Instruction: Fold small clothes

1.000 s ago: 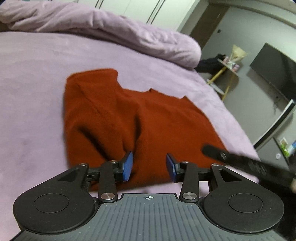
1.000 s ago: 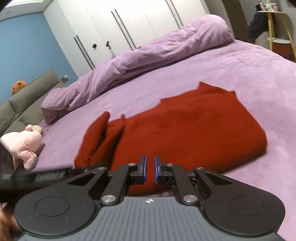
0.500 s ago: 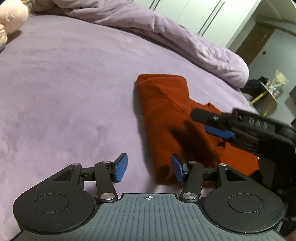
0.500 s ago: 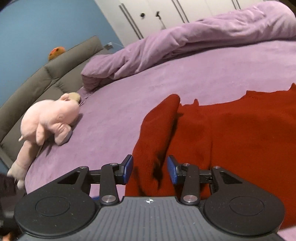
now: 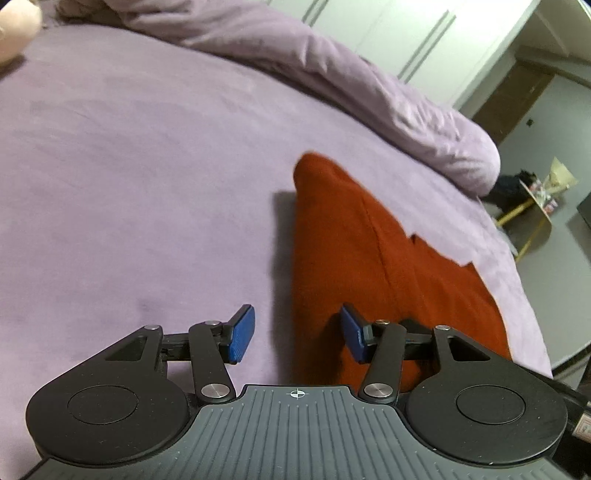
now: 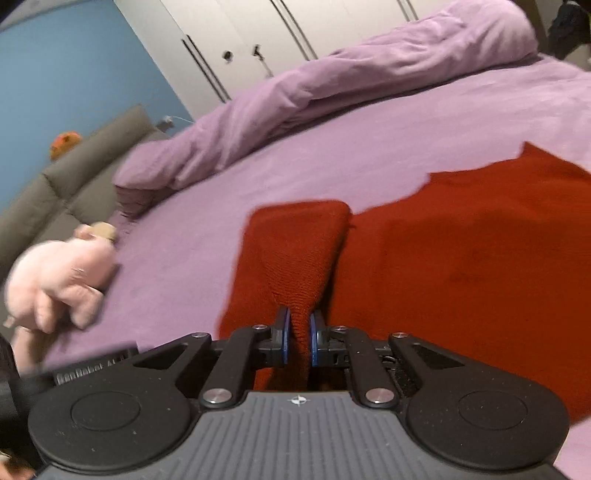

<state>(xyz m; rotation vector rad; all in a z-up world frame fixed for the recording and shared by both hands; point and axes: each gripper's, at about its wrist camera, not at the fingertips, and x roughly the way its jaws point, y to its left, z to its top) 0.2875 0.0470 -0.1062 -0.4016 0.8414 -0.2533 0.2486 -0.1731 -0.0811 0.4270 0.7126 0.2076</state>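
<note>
On the lilac plush bed cover [image 5: 129,177] lies the rust-red knitted sweater [image 6: 461,266], its body spread flat to the right with the notched neckline at the far edge, and one sleeve [image 6: 295,254] folded along the left side. That sleeve is what the right tool [image 6: 297,338] has hold of: its blue pads are drawn close together with a pinch of red knit between them, and the cloth rises from the bed to the pads in a taut wedge. The pinch sits at the near end of the sleeve, which suggests the sleeve is meant to be carried over the body as one piece, the far end staying down as a hinge.

The left tool [image 5: 297,334] holds nothing. Its pads stand wide apart, one over bare bed cover and the other over the sweater's left edge, straddling the fold line; I judge it is waiting either to pin that edge or to take a second grip there.

Beyond the sweater a bunched lilac duvet [image 6: 332,92] runs along the far side of the bed, clear of the work. Off to the left a pale pink plush toy [image 6: 62,280] lies on the bed by the grey sofa [image 6: 74,162], well apart from the sleeve. White wardrobe doors [image 6: 295,33] close the background.
</note>
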